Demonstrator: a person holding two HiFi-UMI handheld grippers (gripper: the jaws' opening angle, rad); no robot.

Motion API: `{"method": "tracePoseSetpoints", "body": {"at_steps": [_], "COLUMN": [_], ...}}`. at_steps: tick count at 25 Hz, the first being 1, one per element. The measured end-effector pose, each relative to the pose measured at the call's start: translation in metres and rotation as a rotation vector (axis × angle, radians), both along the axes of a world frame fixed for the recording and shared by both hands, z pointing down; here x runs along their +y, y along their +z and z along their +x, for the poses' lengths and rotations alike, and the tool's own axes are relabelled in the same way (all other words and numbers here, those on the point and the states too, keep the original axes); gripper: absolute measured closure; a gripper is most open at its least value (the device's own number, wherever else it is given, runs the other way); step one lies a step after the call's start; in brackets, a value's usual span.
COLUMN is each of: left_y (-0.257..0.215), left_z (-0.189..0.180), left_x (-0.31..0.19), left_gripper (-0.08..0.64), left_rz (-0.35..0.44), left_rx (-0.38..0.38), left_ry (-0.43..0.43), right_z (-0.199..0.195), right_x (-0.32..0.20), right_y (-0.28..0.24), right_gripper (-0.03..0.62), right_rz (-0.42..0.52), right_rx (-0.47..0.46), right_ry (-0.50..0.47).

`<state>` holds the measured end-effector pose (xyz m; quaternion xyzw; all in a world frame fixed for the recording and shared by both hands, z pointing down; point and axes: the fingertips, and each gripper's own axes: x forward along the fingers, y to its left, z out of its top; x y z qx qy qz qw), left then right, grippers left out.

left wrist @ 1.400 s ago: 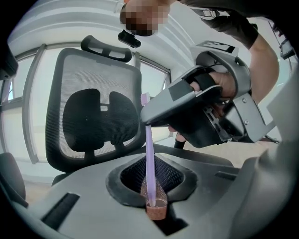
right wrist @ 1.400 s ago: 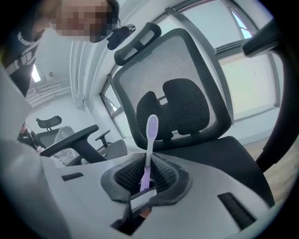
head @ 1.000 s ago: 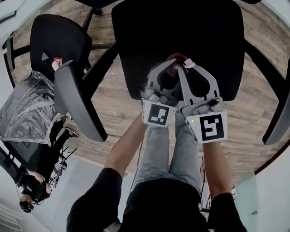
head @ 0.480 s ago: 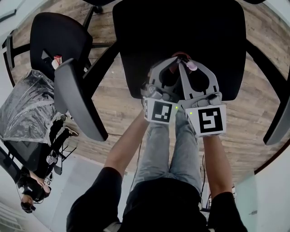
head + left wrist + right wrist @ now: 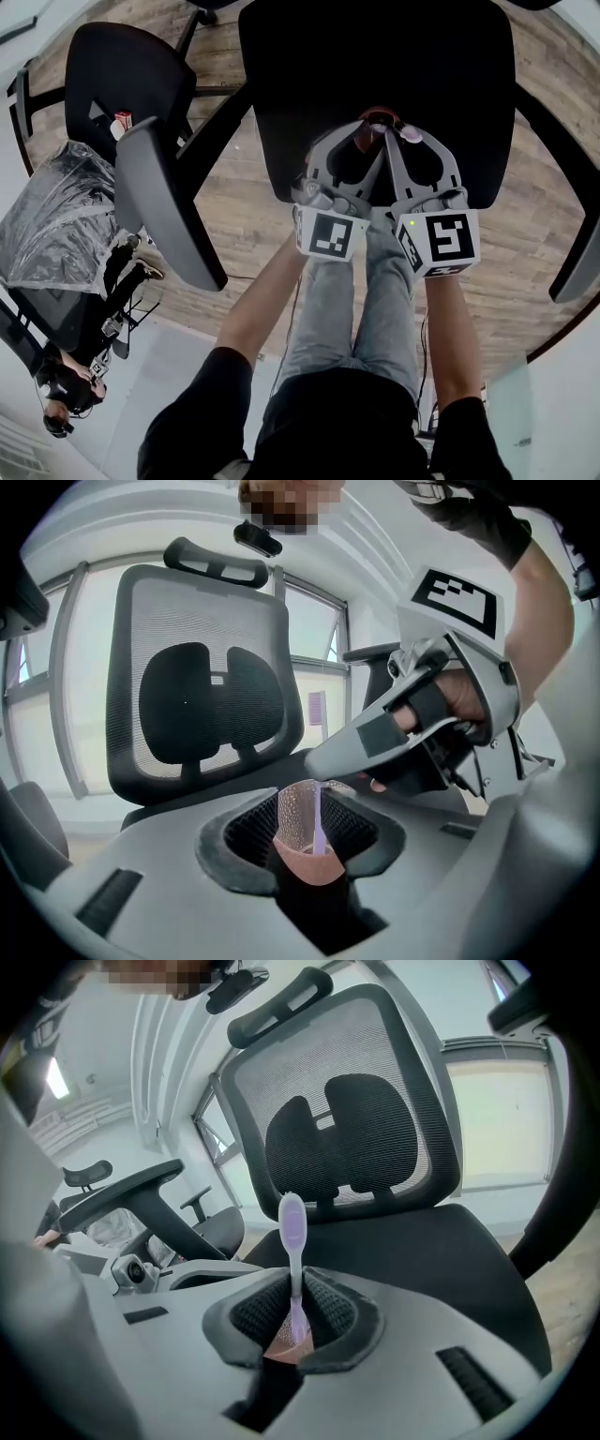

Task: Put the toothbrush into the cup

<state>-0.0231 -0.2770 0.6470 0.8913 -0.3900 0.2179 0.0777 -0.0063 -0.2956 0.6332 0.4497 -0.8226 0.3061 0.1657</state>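
Left hand-held gripper opening, cup between jaws; its view, unlike head view, shows handle inside. Right hand-held gripper clamps toothbrush upright, head up.

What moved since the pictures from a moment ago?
The right gripper slid a little toward the chair seat, carrying the toothbrush. The toothbrush's lower end sits in the cup. The left gripper is opening its jaws, and the cup is still between them. Nothing was picked up or dropped. The left gripper's place, the chair seat and the person's legs stayed the same.
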Motion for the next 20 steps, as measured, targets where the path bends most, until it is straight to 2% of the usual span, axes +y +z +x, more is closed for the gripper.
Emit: {"method": "tracePoseSetpoints", "body": {"at_steps": [3,16,20], "left_y": [-0.002,-0.005,-0.003], "left_z": [-0.004,-0.016,-0.015], "left_x": [-0.001,0.001,0.001], "left_gripper": [0.423,0.423,0.423], "left_rz": [0.007,-0.036,-0.048], "left_rx": [-0.009,0.037,0.044], "left_ry": [0.01,-0.043,-0.048], "right_z": [0.001,0.007,0.008], "right_x": [0.0,-0.004,-0.004], "right_y": [0.004,0.01,0.013], "right_gripper": [0.545,0.545,0.545], "right_rz": [-0.007,-0.037,-0.055], "right_rx": [-0.001,0.003,-0.029], "right_ry": [0.004,0.021,0.025]}}
